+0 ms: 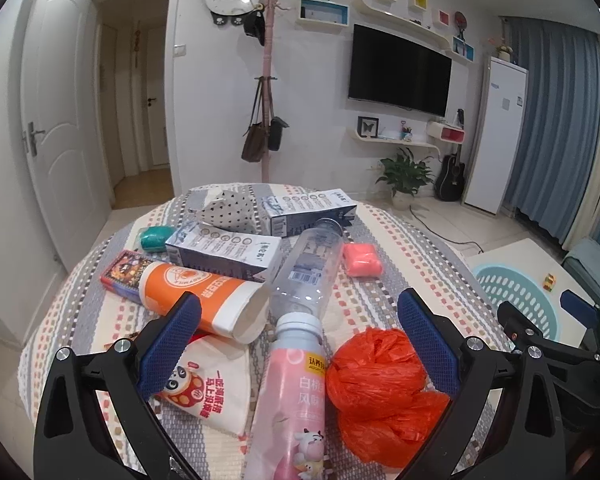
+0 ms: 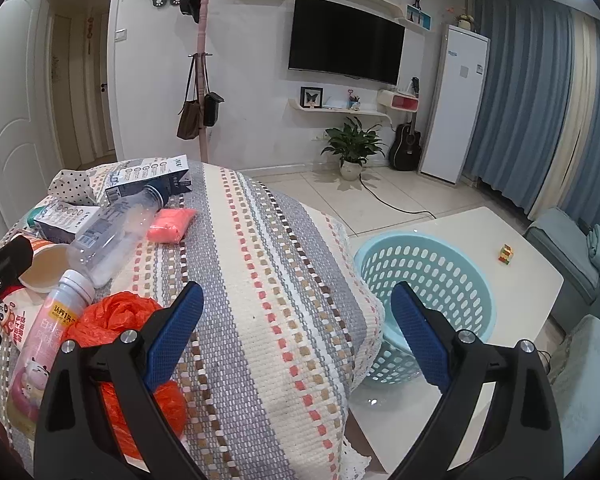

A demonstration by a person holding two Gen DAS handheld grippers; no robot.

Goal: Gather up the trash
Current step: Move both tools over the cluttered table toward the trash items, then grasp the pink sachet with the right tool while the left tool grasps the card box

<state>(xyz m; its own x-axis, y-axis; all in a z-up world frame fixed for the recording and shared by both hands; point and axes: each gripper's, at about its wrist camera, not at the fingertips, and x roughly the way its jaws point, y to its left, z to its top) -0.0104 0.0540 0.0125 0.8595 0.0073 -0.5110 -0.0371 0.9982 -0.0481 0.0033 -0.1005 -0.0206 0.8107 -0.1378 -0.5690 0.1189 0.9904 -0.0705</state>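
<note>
Both jaws are held wide and empty: the left gripper [image 1: 300, 340] is poised over the pink bottle [image 1: 290, 400] and orange bag [image 1: 380, 384], left of the basket [image 2: 424, 280], the right gripper [image 2: 296, 336] nearer it, presumably for handover.

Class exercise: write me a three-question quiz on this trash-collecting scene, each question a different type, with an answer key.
1. True or false: the left gripper has its jaws shut on the pink bottle.
2. Which lies nearest the basket? A) orange cup B) red plastic bag C) green packet
3. Fill in: the clear bottle is lying on its ____.

Key: 1 false; 2 B; 3 side.
</note>
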